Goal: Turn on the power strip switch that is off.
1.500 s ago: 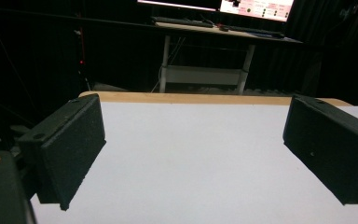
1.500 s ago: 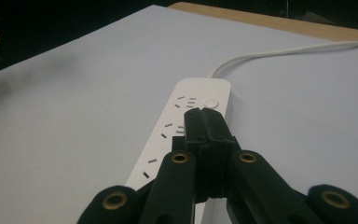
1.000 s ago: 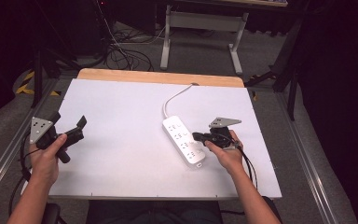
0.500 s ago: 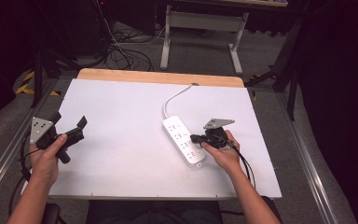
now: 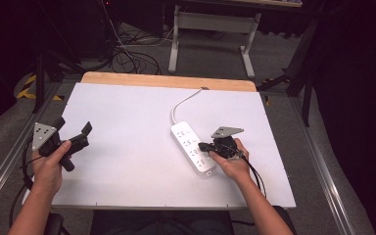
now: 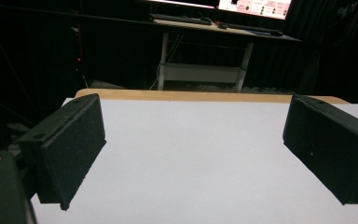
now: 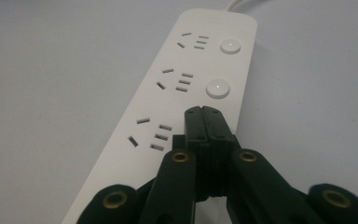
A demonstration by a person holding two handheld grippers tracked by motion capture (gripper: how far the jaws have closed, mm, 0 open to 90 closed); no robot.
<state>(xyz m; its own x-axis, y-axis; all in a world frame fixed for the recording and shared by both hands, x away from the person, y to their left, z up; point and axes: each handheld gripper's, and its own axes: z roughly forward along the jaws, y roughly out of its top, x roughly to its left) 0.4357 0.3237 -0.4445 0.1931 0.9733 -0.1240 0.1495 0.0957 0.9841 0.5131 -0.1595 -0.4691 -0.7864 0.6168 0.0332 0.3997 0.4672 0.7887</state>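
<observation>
- Your right gripper [image 7: 202, 112] has its jaws pressed together with nothing between them. The closed tip is over the near end of the white power strip [image 7: 186, 88], just where the third round button should be; I cannot tell if it touches.
- Right in front of this tip you see the middle button [image 7: 217, 87], and beyond it the far button [image 7: 230, 45]. To the left of the tip are the socket slots.
- The strip lies flat on the white table [image 5: 127, 127]. I judge it rigid, light and smooth, so it may slide if you push it from the side. Press straight down on a button. To lift it, take it across the narrow width.
- Its white cable [image 5: 182, 103] leaves the far end, bends softly and may pull the strip back.
- Your left gripper [image 5: 71, 137] is well apart on the other side, jaws wide open, holding nothing.
</observation>
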